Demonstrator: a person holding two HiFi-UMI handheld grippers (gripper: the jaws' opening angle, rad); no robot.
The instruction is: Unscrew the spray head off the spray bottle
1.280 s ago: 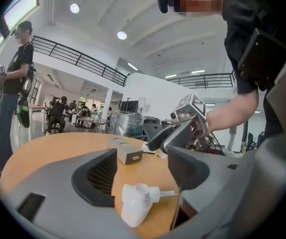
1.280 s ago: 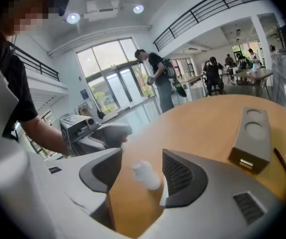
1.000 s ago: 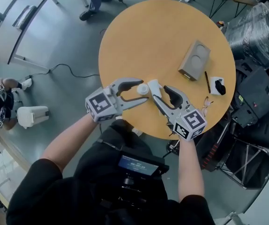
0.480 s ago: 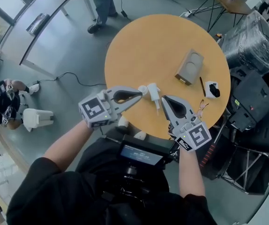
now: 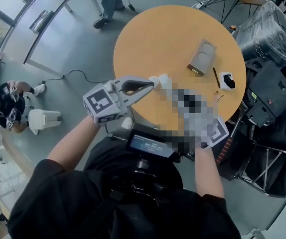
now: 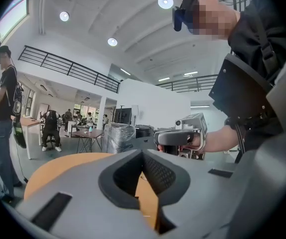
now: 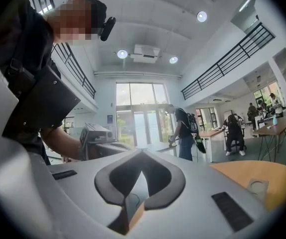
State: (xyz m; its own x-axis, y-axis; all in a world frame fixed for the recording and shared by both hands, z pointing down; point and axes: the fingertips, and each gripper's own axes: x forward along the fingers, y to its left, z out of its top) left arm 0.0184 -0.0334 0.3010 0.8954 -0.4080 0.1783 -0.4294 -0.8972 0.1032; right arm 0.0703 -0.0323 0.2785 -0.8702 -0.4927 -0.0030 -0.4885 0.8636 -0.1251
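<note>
Bench: round, orange-topped (image 5: 183, 29). It is the largest thing in the head view, and everything below is carried on it.

Left tongs (image 5: 152, 85): held over the near-left part of the bench, marker cube toward the person. In the left gripper view the jaws are seen together at the tips, with only bench top showing through the hollow behind them. Nothing is gripped.

Right tongs (image 7: 142, 152): covered by a mosaic patch in the head view. In the right gripper view the jaws are seen together, with floor and a strip of bench edge showing through the hollow. Nothing is gripped.

Grey box (image 5: 202, 56): laid on the far-right part of the bench, well apart from both tongs.

Spray bottle (image 5: 159, 78): taken to be the small white object seen just past the tips of the left tongs in the head view. It appears to lie on the bench. Its right side is hidden by the mosaic patch, and it is shown in neither gripper view.

Black-and-white item (image 5: 226, 81): set near the right rim, with a pen (image 5: 215, 77) just beside it.

Spray head: cannot be told apart from the bottle at this size, so whether it is on or off is not settled.

Progress: neither bottle nor head is held, so no unscrewing is judged to be under way. Whether the task is finished or not yet begun cannot be decided from these views. If the head is on, the whole job is left: the bottle body is to be clamped by one pair of tongs, and the head gripped by the other and turned until free.
</note>
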